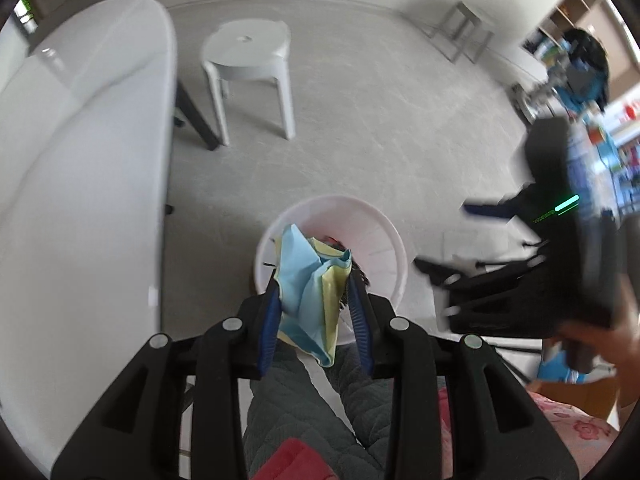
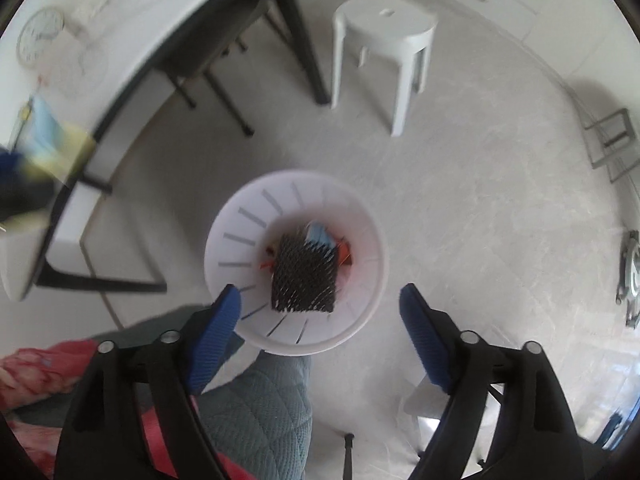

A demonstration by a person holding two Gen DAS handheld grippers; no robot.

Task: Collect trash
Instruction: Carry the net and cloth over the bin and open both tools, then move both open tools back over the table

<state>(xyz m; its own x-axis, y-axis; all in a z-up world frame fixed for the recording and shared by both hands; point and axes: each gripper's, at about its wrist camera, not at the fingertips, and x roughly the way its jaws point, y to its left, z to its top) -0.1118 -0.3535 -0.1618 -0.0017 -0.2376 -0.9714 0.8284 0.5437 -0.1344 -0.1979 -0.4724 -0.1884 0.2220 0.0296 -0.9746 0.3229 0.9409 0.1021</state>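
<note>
Pale marbled floor (image 2: 460, 200) spreads under both tools, with a white stool (image 2: 386, 28) beyond them and a white table (image 1: 80, 160) off to the left. Directly below stands a white bin (image 2: 240, 216). The left tool (image 1: 316, 300) is clenched on a crumpled blue-and-yellow wrapper (image 1: 308, 284) above the bin's rim. The right tool (image 2: 320, 308) is released, jaws wide; a black mesh piece (image 2: 304, 276) lies in the bin just ahead of them.

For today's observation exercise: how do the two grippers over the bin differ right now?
The left gripper is closed on a crumpled blue and yellow wrapper; the right gripper holds nothing. The left fingers sit close together; the right fingers stand wide apart. Both point down over the white bin, where a black mesh piece lies.
</note>
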